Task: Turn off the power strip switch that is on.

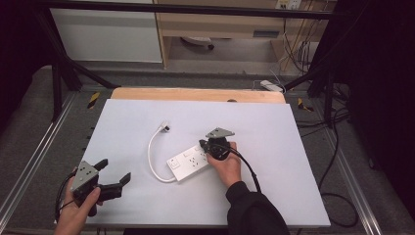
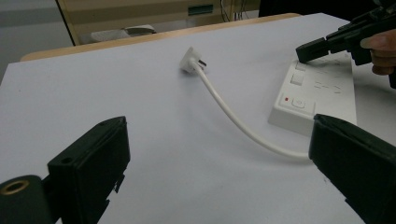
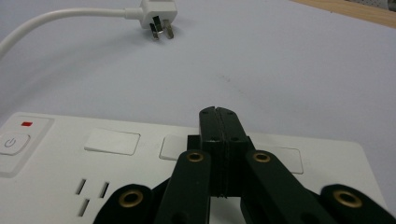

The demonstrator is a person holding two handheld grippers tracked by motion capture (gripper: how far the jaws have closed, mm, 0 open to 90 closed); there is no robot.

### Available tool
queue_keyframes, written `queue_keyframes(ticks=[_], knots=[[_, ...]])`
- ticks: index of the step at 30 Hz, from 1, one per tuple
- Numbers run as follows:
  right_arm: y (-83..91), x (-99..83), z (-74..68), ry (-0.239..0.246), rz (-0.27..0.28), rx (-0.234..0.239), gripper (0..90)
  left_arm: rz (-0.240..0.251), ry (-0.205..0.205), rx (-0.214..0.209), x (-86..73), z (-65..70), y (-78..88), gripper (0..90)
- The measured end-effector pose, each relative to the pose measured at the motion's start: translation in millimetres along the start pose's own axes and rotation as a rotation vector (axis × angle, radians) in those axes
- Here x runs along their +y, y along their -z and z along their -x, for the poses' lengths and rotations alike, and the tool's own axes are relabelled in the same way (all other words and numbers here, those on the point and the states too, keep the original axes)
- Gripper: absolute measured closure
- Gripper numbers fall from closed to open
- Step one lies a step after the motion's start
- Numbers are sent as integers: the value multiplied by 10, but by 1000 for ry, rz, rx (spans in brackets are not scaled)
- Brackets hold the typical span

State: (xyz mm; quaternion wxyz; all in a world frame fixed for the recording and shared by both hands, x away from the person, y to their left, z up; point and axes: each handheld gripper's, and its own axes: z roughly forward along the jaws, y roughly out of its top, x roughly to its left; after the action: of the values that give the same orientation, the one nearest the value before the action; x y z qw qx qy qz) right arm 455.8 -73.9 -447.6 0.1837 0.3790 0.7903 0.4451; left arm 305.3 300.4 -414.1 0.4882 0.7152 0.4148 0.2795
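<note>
A white power strip (image 1: 188, 163) lies mid-table on the white tabletop (image 1: 147, 112). Its short cord (image 1: 152, 156) curves away to a loose plug (image 1: 165, 128). My right gripper (image 1: 202, 144) is shut with nothing between its jaws. In the right gripper view the closed tips (image 3: 218, 113) hover over the strip's top face (image 3: 116, 163) near a row of covered sockets, and the plug (image 3: 159, 11) lies beyond. Whether they touch the strip is unclear. My left gripper (image 1: 113, 171) is wide open near the front left corner. Its view shows the cord (image 2: 233, 116), strip (image 2: 317, 93) and plug (image 2: 191, 59) ahead.
A wooden board (image 1: 195, 94) runs along the table's far edge. Metal rails (image 1: 41, 142) flank the table. Cables (image 1: 337, 161) and another power strip (image 1: 271, 85) lie on the floor to the right and behind. The strip's power button (image 3: 11, 142) sits at its cord end.
</note>
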Motion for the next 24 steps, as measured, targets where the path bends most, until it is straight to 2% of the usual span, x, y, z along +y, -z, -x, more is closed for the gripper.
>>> queue_keyframes(ticks=[2, 6, 12, 19, 24], knots=[[-2, -3, 4, -15, 3, 3, 900, 1, 1, -1, 1, -2, 2, 51], [-7, 6, -21, 17, -1, -14, 900, -1, -1, 1, 0, -2, -3, 51], [-7, 8, -28, 21, 7, -4, 900, -2, 1, 5, 2, 2, -3, 51], [63, 90, -43, 40, 35, 4, 900, -5, 7, 17, 1, -16, 2, 52], [85, 119, -14, 30, 41, 8, 900, -13, 11, 16, 0, -17, 4, 52]])
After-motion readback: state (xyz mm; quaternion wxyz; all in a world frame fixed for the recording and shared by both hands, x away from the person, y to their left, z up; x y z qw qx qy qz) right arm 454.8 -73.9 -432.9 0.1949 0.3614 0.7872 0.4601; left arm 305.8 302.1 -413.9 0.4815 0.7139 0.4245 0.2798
